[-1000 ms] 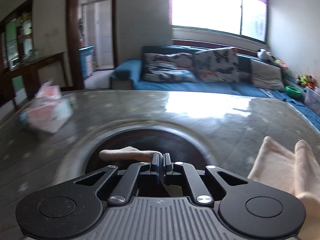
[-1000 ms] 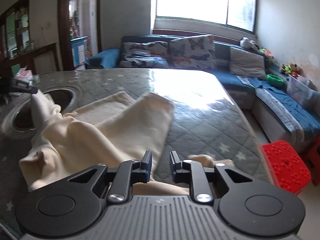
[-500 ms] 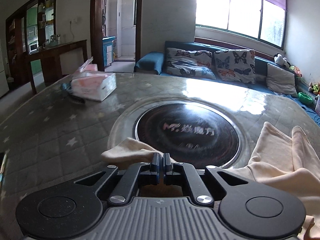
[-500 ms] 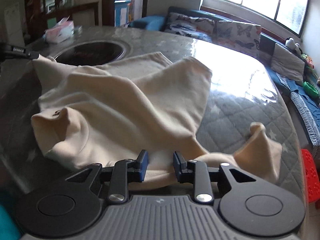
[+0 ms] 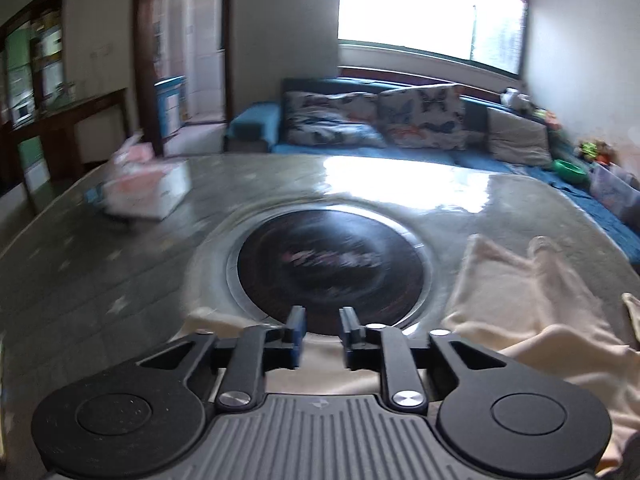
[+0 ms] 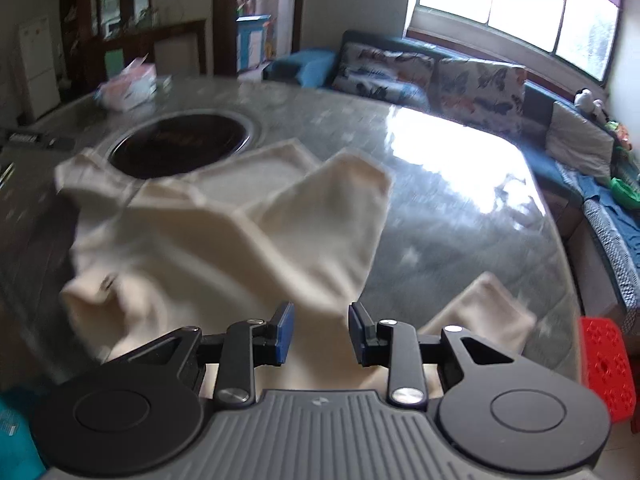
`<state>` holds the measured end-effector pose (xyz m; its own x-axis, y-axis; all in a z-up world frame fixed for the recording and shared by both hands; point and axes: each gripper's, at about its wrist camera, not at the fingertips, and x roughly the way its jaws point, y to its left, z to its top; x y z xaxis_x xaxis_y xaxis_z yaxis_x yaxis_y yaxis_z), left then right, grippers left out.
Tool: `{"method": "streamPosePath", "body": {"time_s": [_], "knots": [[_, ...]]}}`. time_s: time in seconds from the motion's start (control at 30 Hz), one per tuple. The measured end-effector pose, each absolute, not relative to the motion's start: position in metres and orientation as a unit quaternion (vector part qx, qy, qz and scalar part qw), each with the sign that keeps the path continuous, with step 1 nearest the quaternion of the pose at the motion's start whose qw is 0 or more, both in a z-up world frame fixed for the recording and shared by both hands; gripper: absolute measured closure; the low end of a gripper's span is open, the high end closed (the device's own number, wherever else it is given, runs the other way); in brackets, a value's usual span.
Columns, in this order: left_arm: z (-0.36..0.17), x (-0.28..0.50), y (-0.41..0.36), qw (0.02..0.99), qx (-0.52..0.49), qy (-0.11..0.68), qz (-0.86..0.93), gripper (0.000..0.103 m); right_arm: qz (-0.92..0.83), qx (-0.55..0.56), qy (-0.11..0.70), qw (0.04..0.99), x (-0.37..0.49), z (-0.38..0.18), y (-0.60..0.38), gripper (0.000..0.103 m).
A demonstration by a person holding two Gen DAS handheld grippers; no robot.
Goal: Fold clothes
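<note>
1. Since half a second ago, the cream garment [image 6: 224, 240] has been released by the left gripper [image 5: 322, 332], whose jaws now stand apart and empty.
2. The garment lies rumpled on the table [image 6: 460, 200], stretching far-left from the right gripper [image 6: 320, 334], which is nearer, wide and empty.
3. The round black inset [image 5: 330, 260] lies just beyond.

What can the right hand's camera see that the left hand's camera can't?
Only the right view shows the red stool, the white fridge and the whole cream garment spread out. Only the left view shows the open left gripper up close. Both show the tissue box, the round black cooktop, the blue sofa and the window.
</note>
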<state>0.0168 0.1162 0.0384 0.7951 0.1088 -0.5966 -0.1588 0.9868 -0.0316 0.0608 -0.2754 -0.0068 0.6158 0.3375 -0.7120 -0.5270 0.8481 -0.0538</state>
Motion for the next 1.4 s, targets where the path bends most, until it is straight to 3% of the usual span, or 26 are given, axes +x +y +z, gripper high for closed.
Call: {"method": "streamPosePath", "body": {"time_s": [0.6, 0.83, 0.93, 1.07, 1.13, 1.27, 1.4], "knots": [[-0.004, 0.180, 0.017, 0.932, 0.026, 0.360, -0.039, 0.057, 0.207, 0.012, 0.400, 0.893, 0.220, -0.047, -0.276, 0.073], [-0.025, 0.208, 0.008, 0.924, 0.037, 0.378, -0.046, 0.057, 0.204, 0.034, 0.407, 0.890, 0.238, -0.062, -0.279, 0.073], [-0.028, 0.209, 0.006, 0.925, 0.034, 0.373, -0.061, 0.059, 0.209, 0.040, 0.406, 0.889, 0.240, -0.063, -0.279, 0.073], [-0.029, 0.208, 0.000, 0.926, 0.035, 0.367, -0.082, 0.084, 0.217, 0.043, 0.406, 0.887, 0.241, -0.062, -0.277, 0.074], [-0.028, 0.207, -0.003, 0.928, 0.043, 0.360, -0.085, 0.090, 0.221, 0.042, 0.406, 0.886, 0.242, -0.062, -0.274, 0.074], [-0.027, 0.204, -0.009, 0.933, 0.059, 0.345, -0.084, 0.100, 0.229, 0.029, 0.407, 0.884, 0.241, -0.063, -0.263, 0.095], [-0.017, 0.201, 0.000, 0.944, 0.061, 0.320, -0.055, 0.101, 0.226, 0.009, 0.379, 0.897, 0.230, -0.052, -0.259, 0.098]]}}
